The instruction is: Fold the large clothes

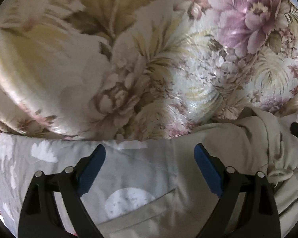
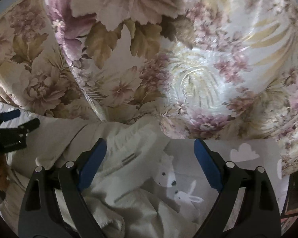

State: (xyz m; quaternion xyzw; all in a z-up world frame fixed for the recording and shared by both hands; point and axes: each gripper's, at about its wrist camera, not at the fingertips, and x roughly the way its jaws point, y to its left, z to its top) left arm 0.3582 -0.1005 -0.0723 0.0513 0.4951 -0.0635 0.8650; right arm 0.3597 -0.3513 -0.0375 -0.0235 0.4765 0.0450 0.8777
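Note:
A cream-beige garment (image 1: 238, 150) lies crumpled on a grey sheet printed with white clouds and a moon (image 1: 69, 170). Its drawstring (image 1: 282, 175) shows at the right. My left gripper (image 1: 150, 152) is open and empty above the sheet and the garment's left edge. In the right wrist view the same garment (image 2: 129, 158) lies bunched under my right gripper (image 2: 150, 148), which is open and empty. The left gripper also shows at that view's left edge (image 2: 15, 123).
Large floral cushions (image 1: 129, 59) stand right behind the garment, filling the far side in both views (image 2: 168, 69). The grey sheet shows printed bear and rabbit figures (image 2: 180, 188). A dark object (image 2: 296, 194) sits at the far right edge.

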